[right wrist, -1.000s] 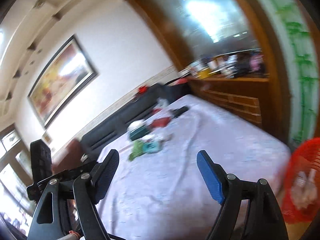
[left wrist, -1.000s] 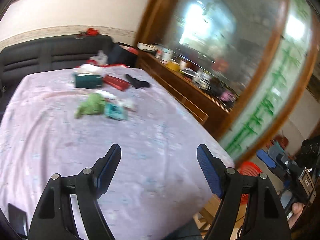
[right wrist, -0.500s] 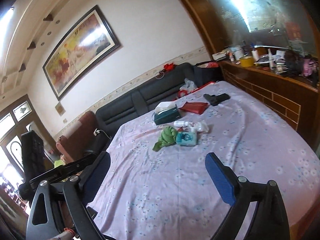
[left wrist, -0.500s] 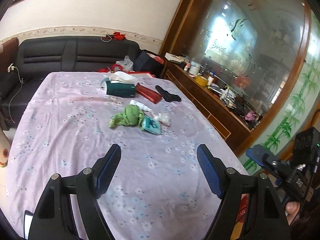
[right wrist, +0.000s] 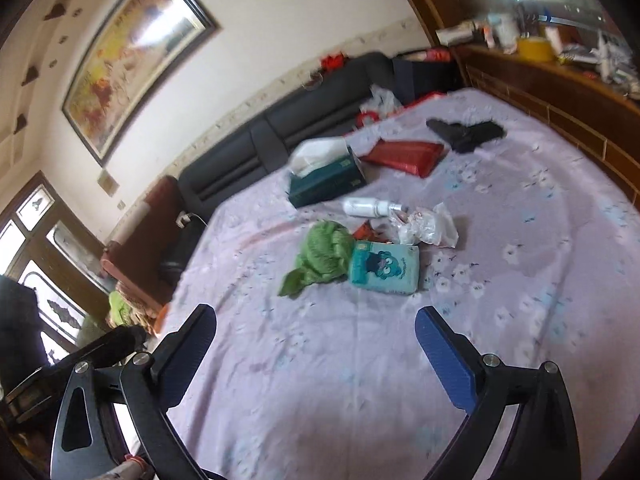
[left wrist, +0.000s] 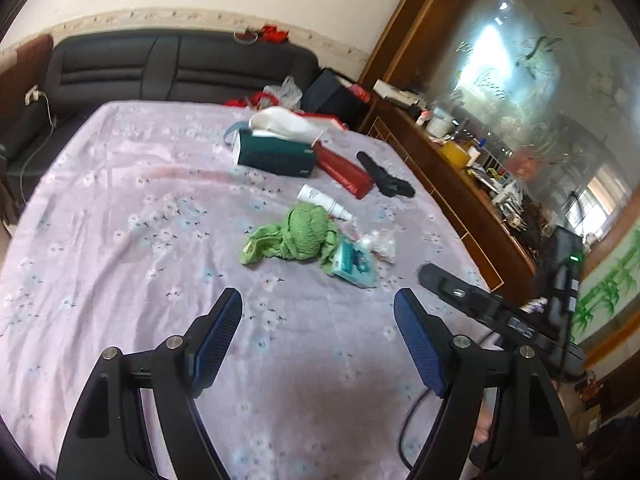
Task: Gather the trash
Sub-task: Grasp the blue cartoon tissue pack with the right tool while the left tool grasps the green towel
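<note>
Where the litter lies, near the middle of the counter point(left wrist: 120, 280) under its lilac flower-print cloth, it forms one loose cluster. A crumpled clear plastic wrapper point(right wrist: 430, 226), glossy and creased, sits just beside a flat teal packet point(right wrist: 385, 267) printed with a cartoon face; a small red scrap point(right wrist: 365, 231) shows between them. A knitted green cloth point(left wrist: 298, 236), bunched and soft, touches the packet. A white spray bottle point(right wrist: 370, 207) lies on its side behind. Further back are a dark green tissue box point(left wrist: 274, 156), a red pouch point(left wrist: 344, 170) and a black item point(left wrist: 386, 180). The left gripper point(left wrist: 318, 320) hangs open, nothing between its blue textured pads. The right gripper point(right wrist: 316, 344) is opening, likewise empty.
</note>
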The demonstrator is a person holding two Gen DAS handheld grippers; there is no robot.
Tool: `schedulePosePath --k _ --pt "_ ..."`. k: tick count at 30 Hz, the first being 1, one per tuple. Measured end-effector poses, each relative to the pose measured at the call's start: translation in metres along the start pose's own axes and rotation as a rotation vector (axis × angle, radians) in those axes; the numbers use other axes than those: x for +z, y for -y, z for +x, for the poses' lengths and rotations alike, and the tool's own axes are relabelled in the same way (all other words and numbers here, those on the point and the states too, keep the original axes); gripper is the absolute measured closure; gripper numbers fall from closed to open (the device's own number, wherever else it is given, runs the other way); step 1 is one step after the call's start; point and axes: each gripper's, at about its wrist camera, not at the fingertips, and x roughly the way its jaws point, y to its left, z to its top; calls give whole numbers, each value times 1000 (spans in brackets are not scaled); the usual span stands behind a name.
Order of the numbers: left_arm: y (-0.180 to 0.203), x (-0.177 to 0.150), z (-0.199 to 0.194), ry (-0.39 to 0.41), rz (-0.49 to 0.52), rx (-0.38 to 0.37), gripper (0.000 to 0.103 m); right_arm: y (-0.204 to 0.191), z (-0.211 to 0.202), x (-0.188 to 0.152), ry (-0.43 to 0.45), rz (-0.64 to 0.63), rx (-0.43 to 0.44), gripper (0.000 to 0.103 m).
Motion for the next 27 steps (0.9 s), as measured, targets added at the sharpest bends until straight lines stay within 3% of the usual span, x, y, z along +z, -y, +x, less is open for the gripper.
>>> schedulePosePath --k 9,18,20,22,27 --pt "-20 18 62 -93 -51 -3 26 39 105 24 -137 48 -83 2" --pt "-21 45 111 -142 -78 -50 26 54 149 28 -176 79 -125 0" --pt "-21 50 125 -154 -92 -61 26 55 148 27 -180 80 -117 4" --pt "-21 55 142 -179 -114 -73 26 55 146 25 -183 77 -118 28" --pt "-12 63 177 -205 -121 -52 26 59 115 14 -160 73 -115 29"
